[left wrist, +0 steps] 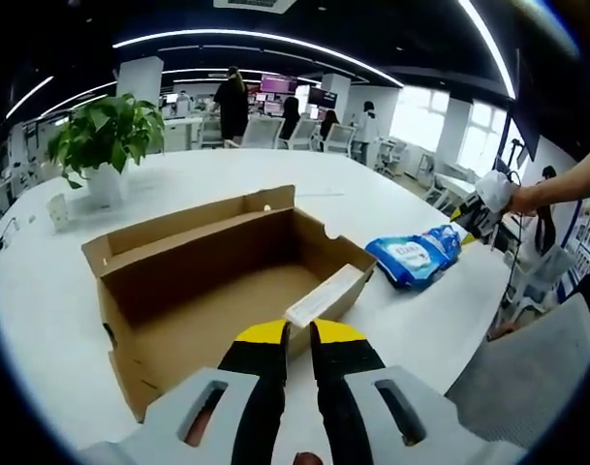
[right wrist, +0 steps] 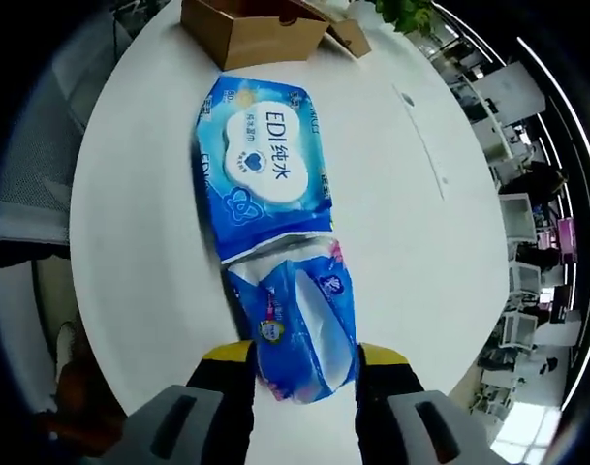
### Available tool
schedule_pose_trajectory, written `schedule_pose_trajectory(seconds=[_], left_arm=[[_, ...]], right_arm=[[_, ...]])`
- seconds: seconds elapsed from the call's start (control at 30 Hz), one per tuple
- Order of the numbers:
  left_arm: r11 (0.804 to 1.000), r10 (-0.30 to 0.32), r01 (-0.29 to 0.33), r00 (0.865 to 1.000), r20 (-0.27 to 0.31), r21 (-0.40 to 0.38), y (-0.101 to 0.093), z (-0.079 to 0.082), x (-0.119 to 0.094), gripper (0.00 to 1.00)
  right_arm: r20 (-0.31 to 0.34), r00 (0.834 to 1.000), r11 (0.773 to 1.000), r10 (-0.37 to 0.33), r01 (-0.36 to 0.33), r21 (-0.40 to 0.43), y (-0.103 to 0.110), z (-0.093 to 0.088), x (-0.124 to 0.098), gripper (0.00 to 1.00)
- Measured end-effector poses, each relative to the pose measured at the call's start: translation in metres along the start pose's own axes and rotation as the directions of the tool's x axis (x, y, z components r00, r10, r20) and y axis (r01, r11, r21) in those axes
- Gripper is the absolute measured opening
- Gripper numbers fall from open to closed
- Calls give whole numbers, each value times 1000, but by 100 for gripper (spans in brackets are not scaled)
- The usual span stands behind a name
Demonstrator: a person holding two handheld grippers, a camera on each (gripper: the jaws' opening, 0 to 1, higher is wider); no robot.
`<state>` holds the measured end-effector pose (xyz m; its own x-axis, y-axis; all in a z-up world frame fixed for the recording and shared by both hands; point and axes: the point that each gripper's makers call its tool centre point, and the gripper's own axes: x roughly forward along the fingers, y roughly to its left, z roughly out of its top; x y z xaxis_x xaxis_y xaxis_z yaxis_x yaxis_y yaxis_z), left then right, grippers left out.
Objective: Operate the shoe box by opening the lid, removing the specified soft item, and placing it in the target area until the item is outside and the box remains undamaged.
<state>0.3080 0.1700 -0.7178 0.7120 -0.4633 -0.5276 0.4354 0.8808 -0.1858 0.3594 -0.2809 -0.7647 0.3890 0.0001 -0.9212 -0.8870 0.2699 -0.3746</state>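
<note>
**Open shoe box and wet-wipe pack on a white table**

The white table (left wrist: pixel 411 339) spans most of the left gripper view and runs as a pale oval from top to bottom of the right gripper view. An open-plan office with desks, monitors and standing people lies along the top of the left gripper view.

The cardboard shoe box (left wrist: pixel 217 281) sits at centre-left of the left gripper view, its lid folded back toward the upper left and its brown floor exposed; a white strip lies along its near right edge. In the right gripper view the same box appears at the top centre.

The blue wet-wipe pack (right wrist: pixel 265 165) lies outside the box on the table, filling the centre of the right gripper view, its white label panel in the upper half and its crumpled end in the lower half. In the left gripper view it rests at centre-right, just beside the box's right corner.

A potted plant (left wrist: pixel 106 136) in a white pot stands at the upper left of the left gripper view.

The right gripper (right wrist: pixel 304 373) is clamped on the pack's lower end, one jaw on each side. The left gripper (left wrist: pixel 299 339), at bottom centre of its view, has its jaws nearly together above the box's near edge, holding nothing.
</note>
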Motion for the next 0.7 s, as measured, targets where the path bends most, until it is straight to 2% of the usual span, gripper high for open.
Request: schedule_pose_trajectory(seconds=[0.27, 0.47, 0.7], left_arm=[[1000, -2, 2, 1000, 11, -29, 1, 2, -2, 8], [1000, -15, 16, 1000, 18, -23, -2, 4, -1, 7], [999, -19, 21, 999, 29, -37, -1, 6, -2, 7]], right_arm=[[17, 999, 999, -27, 27, 28, 4, 11, -13, 40], [34, 999, 998, -38, 37, 44, 14, 20, -19, 40], [63, 997, 994, -48, 42, 100, 20, 36, -22, 40]])
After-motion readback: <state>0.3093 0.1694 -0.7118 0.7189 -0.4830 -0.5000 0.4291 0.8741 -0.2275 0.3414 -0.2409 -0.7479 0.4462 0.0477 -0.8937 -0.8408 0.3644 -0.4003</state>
